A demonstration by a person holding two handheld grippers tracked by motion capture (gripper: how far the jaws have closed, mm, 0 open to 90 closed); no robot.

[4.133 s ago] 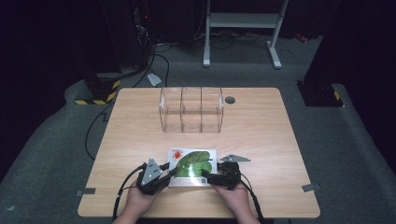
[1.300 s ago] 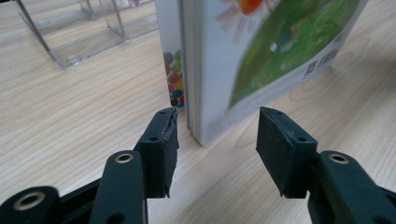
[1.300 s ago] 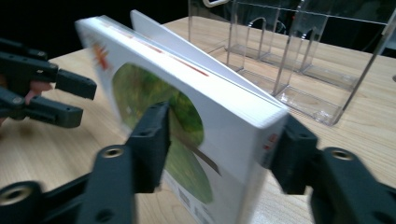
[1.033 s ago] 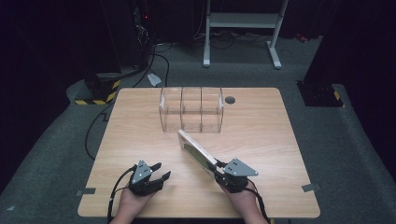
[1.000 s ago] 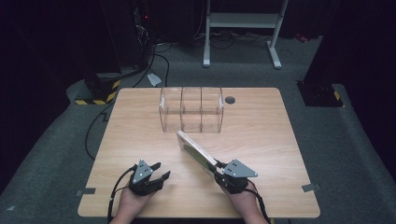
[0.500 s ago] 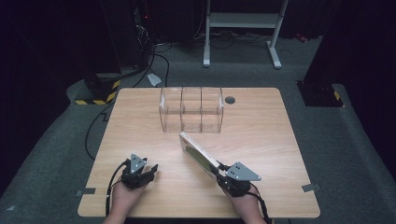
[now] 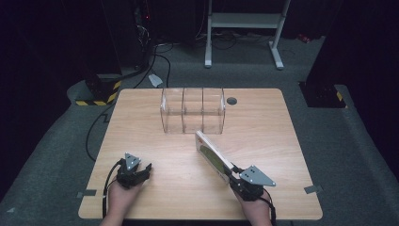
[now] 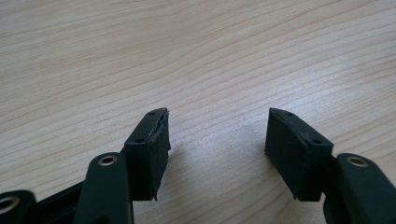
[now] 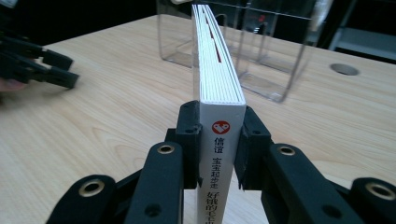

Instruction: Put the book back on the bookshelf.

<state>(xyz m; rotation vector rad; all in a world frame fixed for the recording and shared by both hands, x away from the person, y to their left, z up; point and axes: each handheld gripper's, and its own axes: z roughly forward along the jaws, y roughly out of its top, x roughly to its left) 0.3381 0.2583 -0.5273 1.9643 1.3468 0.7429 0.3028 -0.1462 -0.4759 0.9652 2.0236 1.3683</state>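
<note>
On the left of the high view, my left gripper [image 7: 144,170] sits low over the near-left part of the wooden table [image 7: 282,141], held in the person's left hand [image 7: 121,200]. In the left gripper view its jaws stand well apart with bare wood grain between the pads [image 8: 156,154]; they have just been opening, and nothing lies between them.

Toward the middle, at the far side of the table, I note a clear plastic organiser [image 7: 193,110] with three upright compartments, standing apart from both grippers.

Right of centre, the book [image 7: 212,156] is held on edge, slanting from the near right up toward the organiser, its far end just short of the organiser's right compartment. My right gripper [image 7: 233,172] is clamped on the book's near end. The right gripper view confirms both pads pressed flat against the covers either side of the white spine [image 9: 219,158], page edges running away toward the organiser [image 9: 261,51].
</note>
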